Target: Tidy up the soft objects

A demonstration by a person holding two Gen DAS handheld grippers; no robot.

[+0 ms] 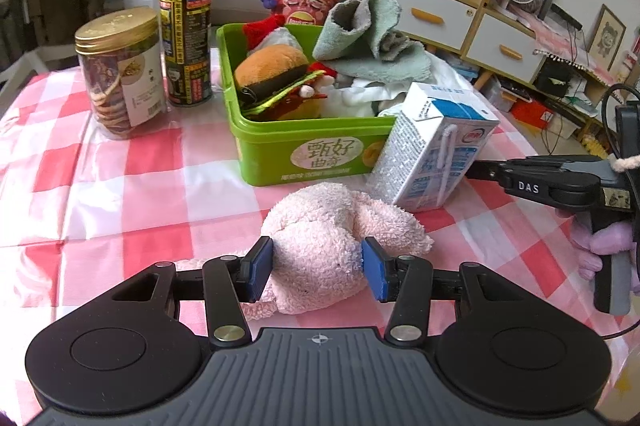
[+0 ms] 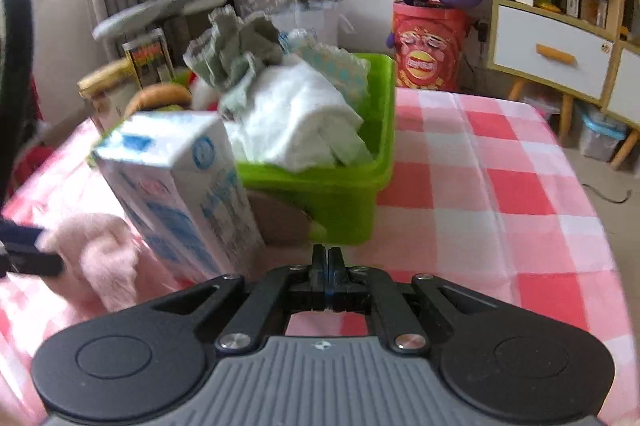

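Currently: my left gripper (image 1: 317, 268) clamps pink towel (image 1: 320, 246) on tabletop (image 1: 120, 186), six o'clock from green bin (image 1: 312, 150); towel's underside hidden. Right gripper (image 2: 328, 258) closed, empty; milk carton (image 2: 180, 194) blurred.

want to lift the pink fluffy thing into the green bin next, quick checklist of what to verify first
1. Left gripper straddles the pink fluffy cloth, pads against both sides: ok.
2. Firm squeeze on it: cannot tell.
3. Room in the green bin: not ok, already heaped with the burger plush and towels.
4. Lift path: not ok, the milk carton leans between cloth and bin.
5. Right gripper shut and empty, beside the carton: ok.
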